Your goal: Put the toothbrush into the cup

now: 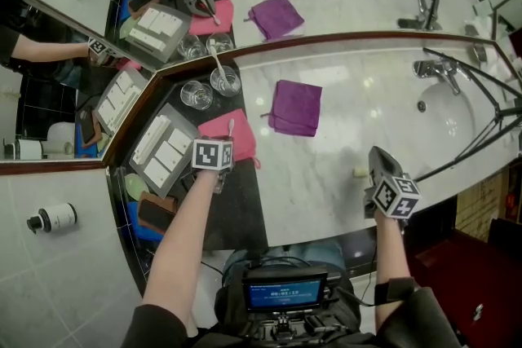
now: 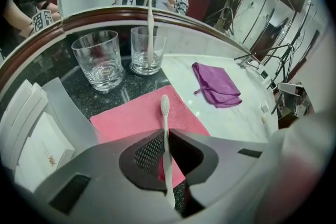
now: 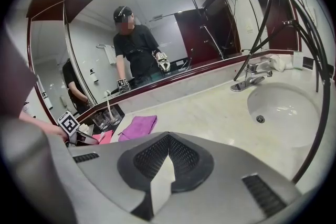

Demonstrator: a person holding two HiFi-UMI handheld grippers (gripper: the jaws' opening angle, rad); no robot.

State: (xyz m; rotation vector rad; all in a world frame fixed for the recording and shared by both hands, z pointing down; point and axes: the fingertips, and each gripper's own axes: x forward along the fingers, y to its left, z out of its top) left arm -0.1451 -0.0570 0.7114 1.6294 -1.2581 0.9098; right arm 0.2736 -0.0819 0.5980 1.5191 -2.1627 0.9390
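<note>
A: How is the left arm held?

B: The left forearm is stretched forward over the worktop's left end, with the left gripper point(image 1: 222, 144) tipped steeply down above a flat pink cloth point(image 2: 134, 119) on the dark stone part.

A: And its jaws?

B: They are closed narrowly on the handle of a slim white toothbrush point(image 2: 165, 113). Its bristled end points toward the back edge. There an empty clear glass cup point(image 2: 101, 60) is seen just beside a second clear glass cup point(image 2: 147, 55), in which another white toothbrush point(image 2: 150, 13) stands upright. Whether the gripped toothbrush is clear of the cloth cannot be told.

A: What about the right side?

B: The right gripper point(image 1: 378, 159) is held over the front edge of the white marble worktop point(image 1: 351, 110), near the oval basin point(image 1: 457, 122) and angled gently downward. Its jaws are pressed together with nothing between them. A folded purple cloth point(image 1: 295, 107) lies toward the middle, well apart from both grippers.
</note>
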